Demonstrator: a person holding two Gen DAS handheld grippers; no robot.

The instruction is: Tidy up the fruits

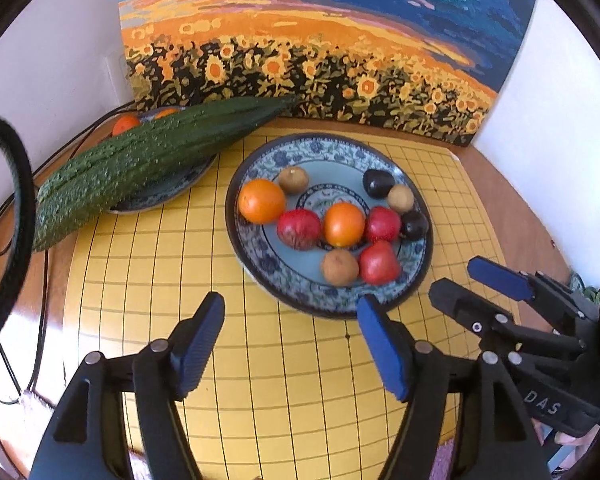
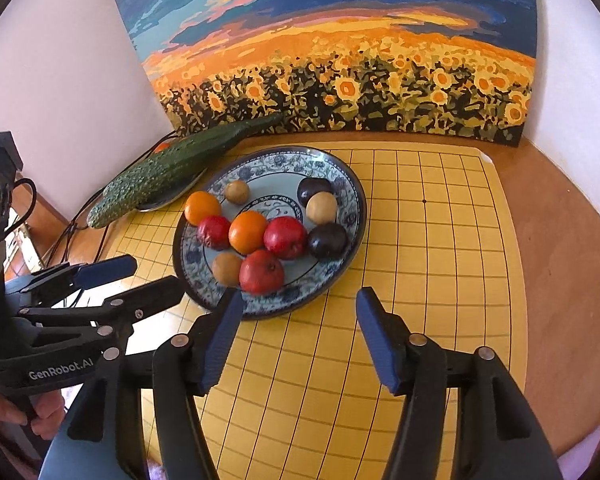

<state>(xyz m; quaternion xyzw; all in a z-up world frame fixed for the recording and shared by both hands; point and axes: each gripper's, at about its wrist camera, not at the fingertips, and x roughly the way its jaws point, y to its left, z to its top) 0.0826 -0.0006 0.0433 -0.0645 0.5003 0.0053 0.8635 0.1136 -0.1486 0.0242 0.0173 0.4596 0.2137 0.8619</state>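
A blue patterned plate (image 1: pixel 260 256) (image 2: pixel 340 184) on the yellow grid board holds mixed fruits: oranges (image 1: pixel 261 201) (image 2: pixel 248 231), red fruits (image 1: pixel 299 229) (image 2: pixel 285 237), brown round fruits (image 1: pixel 339 267) (image 2: pixel 321 207) and dark plums (image 1: pixel 378 183) (image 2: pixel 327 240). A second plate (image 1: pixel 172 192) at the back left holds oranges (image 1: pixel 125 124) under a long bitter gourd (image 1: pixel 140 160) (image 2: pixel 160 172). My left gripper (image 1: pixel 290 344) (image 2: pixel 138 276) is open and empty in front of the fruit plate. My right gripper (image 2: pixel 298 340) (image 1: pixel 464 280) is open and empty, just right of it.
A sunflower painting (image 1: pixel 320 52) (image 2: pixel 340 60) leans on the white wall behind the board. The yellow grid board (image 1: pixel 260 380) (image 2: pixel 440 240) lies on a round wooden table (image 2: pixel 560 240). Black cables (image 1: pixel 40 320) hang at the left edge.
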